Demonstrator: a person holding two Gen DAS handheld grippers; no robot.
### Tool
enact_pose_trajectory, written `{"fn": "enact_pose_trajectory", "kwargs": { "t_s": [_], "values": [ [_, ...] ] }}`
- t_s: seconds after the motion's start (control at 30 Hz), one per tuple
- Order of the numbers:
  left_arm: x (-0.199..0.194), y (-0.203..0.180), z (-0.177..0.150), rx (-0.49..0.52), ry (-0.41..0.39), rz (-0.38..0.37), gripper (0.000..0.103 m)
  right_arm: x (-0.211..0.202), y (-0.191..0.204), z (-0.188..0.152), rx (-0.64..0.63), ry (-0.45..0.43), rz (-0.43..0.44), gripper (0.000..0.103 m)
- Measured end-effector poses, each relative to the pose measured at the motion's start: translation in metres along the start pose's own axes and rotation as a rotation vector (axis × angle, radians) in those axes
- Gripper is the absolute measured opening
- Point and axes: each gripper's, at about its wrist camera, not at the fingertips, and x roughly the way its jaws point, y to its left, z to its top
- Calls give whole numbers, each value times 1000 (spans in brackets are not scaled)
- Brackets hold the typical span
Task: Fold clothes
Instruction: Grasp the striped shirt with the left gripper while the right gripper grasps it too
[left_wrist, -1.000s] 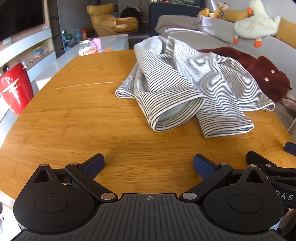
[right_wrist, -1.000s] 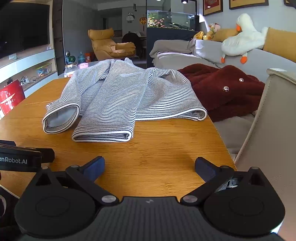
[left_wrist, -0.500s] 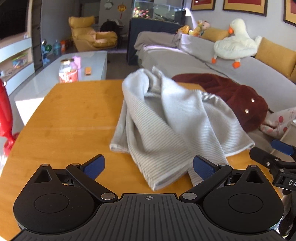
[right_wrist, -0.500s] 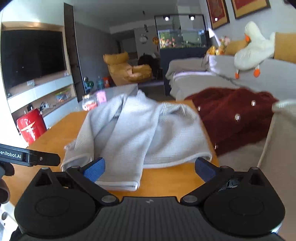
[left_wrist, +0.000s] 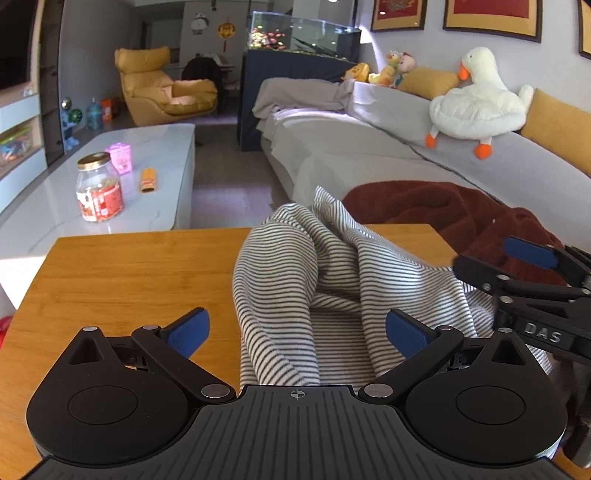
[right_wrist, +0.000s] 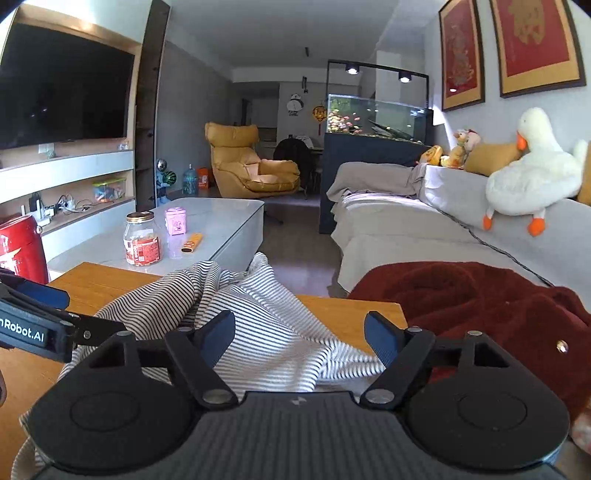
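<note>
1. The striped top (left_wrist: 295, 280) lies in a loose, bumpy heap by the table's (left_wrist: 122, 273) far right corner, not neat and flat.
2. The left gripper (left_wrist: 297, 328) and right gripper (right_wrist: 300, 334) both have fingers spread wide, holding nothing.
3. Folding looks unfinished.

The left gripper (left_wrist: 297, 332) is held low and level with its jaws spread wide, the blue-padded fingertips (left_wrist: 188, 330) set well apart and nothing clamped between them. The right gripper (right_wrist: 300, 338) is likewise held with its jaws parted, its blue pads (right_wrist: 380, 338) seen clear of each other. The two tools are carried side by side, each one's fingers being caught at the edge of the other's wrist view.
</note>
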Motion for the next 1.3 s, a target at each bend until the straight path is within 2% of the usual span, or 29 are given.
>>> {"fn": "enact_pose_trajectory", "kwargs": {
  "t_s": [0.13, 0.2, 0.27, 0.3, 0.33, 0.37, 0.43, 0.5, 0.67, 0.7, 0.73, 0.77, 0.8, 0.83, 0.87, 0.9, 1.0, 1.07, 1.13, 1.23, 1.3],
  "values": [
    [14, 15, -2, -40, 3, -51, 103, 60, 4, 8, -39, -45, -47, 83],
    [14, 22, -3, -51, 8, -52, 103, 84, -2, 8, 3, -38, 28, 83],
    [12, 28, -7, -54, 23, -43, 103, 98, -4, -2, 68, 17, 149, 83],
    [11, 31, -8, -55, 32, -37, 103, 100, -1, -8, 63, 40, 190, 74],
    [11, 33, -10, -56, 43, -31, 103, 96, 2, -9, 58, 38, 220, 70],
    [11, 36, -12, -57, 57, -26, 103, 92, 3, -12, 74, 57, 254, 70],
    [7, 39, -20, -56, 87, -33, 103, 85, 4, -18, 132, 111, 341, 64],
    [1, 41, -29, -51, 117, -46, 103, 70, 4, -29, 185, 149, 413, 63],
    [-26, 50, -65, -66, 215, -84, 102, 19, 22, -50, 130, 178, 549, 63],
    [-32, 51, -72, -65, 228, -93, 99, 11, 24, -51, 119, 179, 566, 63],
    [-38, 51, -77, -54, 234, -96, 88, 4, 27, -52, 109, 178, 581, 63],
    [-45, 51, -80, -35, 233, -93, 77, 1, 28, -52, 96, 175, 586, 63],
    [-50, 50, -81, -20, 234, -91, 56, -3, 30, -52, 84, 172, 589, 63],
    [-55, 53, -78, -18, 223, -82, 42, -7, 32, -51, 70, 164, 578, 63],
    [-60, 59, -72, -30, 199, -66, 37, -11, 34, -49, 56, 157, 567, 63],
    [-64, 65, -67, -42, 176, -51, 27, -14, 38, -47, 32, 152, 547, 63],
    [-79, 83, -49, -78, 107, -3, 19, -26, 57, -38, -39, 146, 489, 64],
    [-88, 95, -38, -102, 60, 29, 19, -34, 70, -32, -85, 143, 450, 71],
    [-97, 106, -28, -118, 22, 61, 19, -43, 84, -25, -132, 140, 411, 82],
    [-101, 110, -29, -79, 14, 116, 19, -54, 104, -17, -200, 139, 354, 82],
    [-100, 114, -36, -62, 29, 131, 19, -42, 118, -26, -236, 177, 329, 80]
  ]
}}
